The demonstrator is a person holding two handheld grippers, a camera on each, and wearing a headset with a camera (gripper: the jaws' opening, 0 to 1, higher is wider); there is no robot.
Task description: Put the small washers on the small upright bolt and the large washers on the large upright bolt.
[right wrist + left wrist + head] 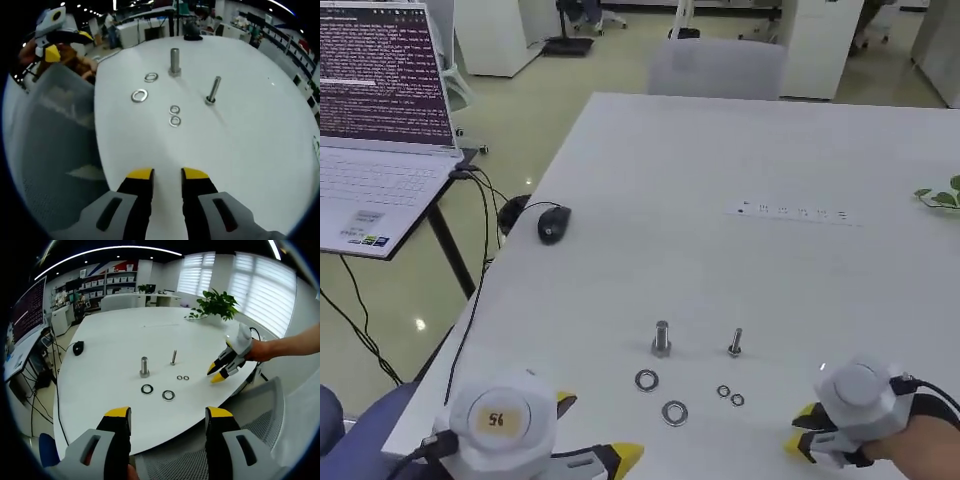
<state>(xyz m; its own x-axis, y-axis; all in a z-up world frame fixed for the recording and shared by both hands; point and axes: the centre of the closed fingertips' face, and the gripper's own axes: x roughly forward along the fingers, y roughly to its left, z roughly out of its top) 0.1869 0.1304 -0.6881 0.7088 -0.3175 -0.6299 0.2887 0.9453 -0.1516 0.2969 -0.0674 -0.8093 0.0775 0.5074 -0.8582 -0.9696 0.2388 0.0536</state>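
Large upright bolt (661,338): stood head-down on the white table (720,180), its shank bare.
Large washers (646,380): two lay flat just in front of the large upright bolt on the person's side, a little apart from each other.
Small upright bolt (735,343): stood near the large upright bolt, to its right in the head view, also bare.
Small washers (723,391): two lay side by side, nearly touching, to the right of the large washers and in front of the small bolt.
Left gripper (168,412): hovered at the near table edge, well short of the large upright bolt, fingers spread wide and holding nothing.
Right gripper (167,174): hung low, right of the small washers, with only a narrow gap between its fingers and nothing in it.
Mouse (553,222): sat well beyond the large upright bolt to the left, by the table edge.
Laptop (370,150): stood further left, off the table, screen lit.
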